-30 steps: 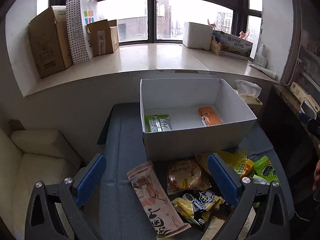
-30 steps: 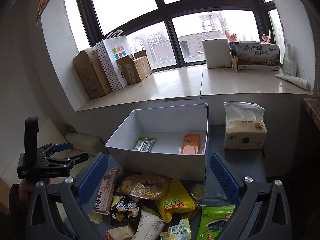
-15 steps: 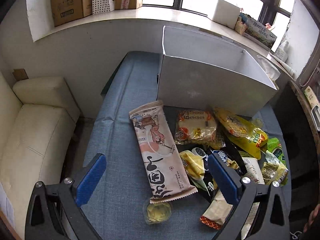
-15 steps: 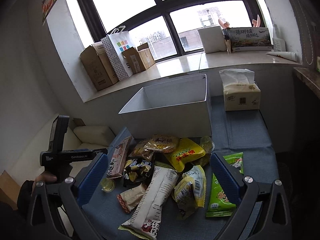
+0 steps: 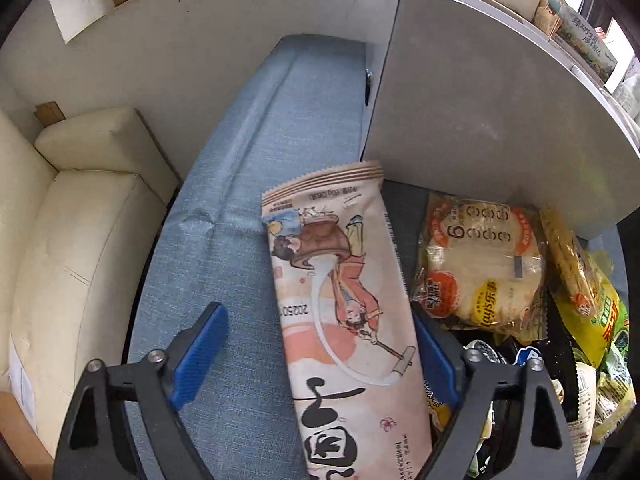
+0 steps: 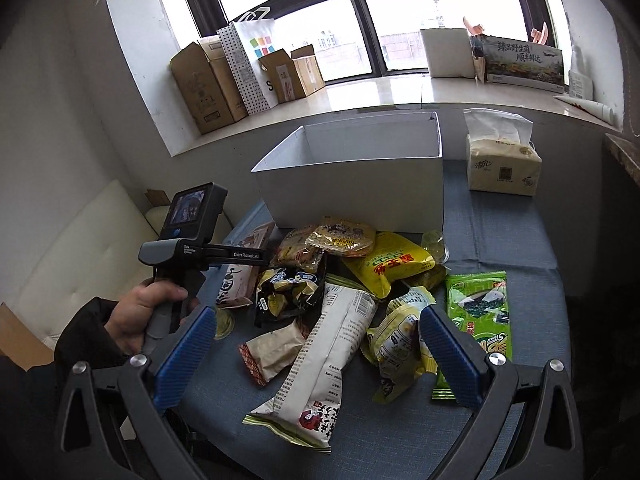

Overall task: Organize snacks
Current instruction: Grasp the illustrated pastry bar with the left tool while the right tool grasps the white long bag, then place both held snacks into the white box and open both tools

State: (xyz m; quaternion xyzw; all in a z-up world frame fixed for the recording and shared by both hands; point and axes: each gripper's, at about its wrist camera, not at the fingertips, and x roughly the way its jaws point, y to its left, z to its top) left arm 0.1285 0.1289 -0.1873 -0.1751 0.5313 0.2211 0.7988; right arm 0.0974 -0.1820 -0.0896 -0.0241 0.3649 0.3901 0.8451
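Observation:
A pile of snack packets lies on the blue table [image 5: 248,184] in front of a white open box [image 5: 472,120], which also shows in the right wrist view [image 6: 352,196]. My left gripper [image 5: 316,360] is open and low over a long pink cartoon-printed packet [image 5: 344,300], its fingers on either side of it; the same packet shows in the right wrist view [image 6: 240,276]. My right gripper [image 6: 316,356] is open and empty above a long white packet [image 6: 324,364], near a green seaweed packet [image 6: 480,312] and a yellow bag [image 6: 392,264].
A tissue pack [image 6: 502,164] stands right of the box. A cream sofa [image 5: 68,240] is left of the table. Cardboard boxes [image 6: 208,84] and a dotted paper bag [image 6: 248,64] stand on the windowsill. A round cake pack [image 5: 480,272] lies by the pink packet.
My left gripper has dropped and moved forward until its open fingers straddle the pink packet. My right gripper has tilted down toward the snack pile.

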